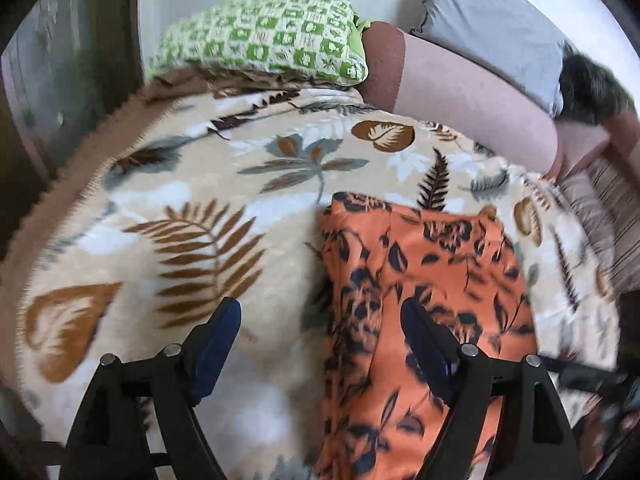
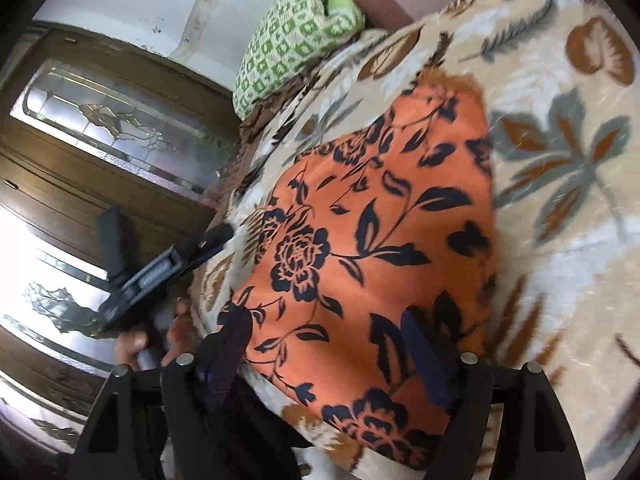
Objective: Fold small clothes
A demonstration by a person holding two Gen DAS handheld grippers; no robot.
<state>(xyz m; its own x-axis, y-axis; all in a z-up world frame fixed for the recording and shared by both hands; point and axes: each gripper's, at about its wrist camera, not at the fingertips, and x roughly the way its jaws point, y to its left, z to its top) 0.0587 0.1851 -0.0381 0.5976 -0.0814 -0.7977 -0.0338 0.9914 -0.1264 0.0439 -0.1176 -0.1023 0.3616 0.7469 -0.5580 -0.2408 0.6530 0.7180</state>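
An orange cloth with a dark blue flower print (image 1: pixel 424 280) lies folded flat on a beige leaf-patterned blanket (image 1: pixel 168 208). My left gripper (image 1: pixel 320 316) is open and empty, its right finger over the cloth's near left part, its left finger over the blanket. In the right wrist view the same cloth (image 2: pixel 372 240) fills the middle. My right gripper (image 2: pixel 324 332) is open and empty above the cloth's near edge. The left gripper (image 2: pixel 168 268) shows at the left beside the cloth, held by a hand.
A green-and-white checked pillow (image 1: pixel 264 40) and a pink bolster (image 1: pixel 460 96) lie at the far end of the bed. A grey pillow (image 1: pixel 492 24) leans behind them. Wooden doors with patterned glass (image 2: pixel 112 128) stand left of the bed.
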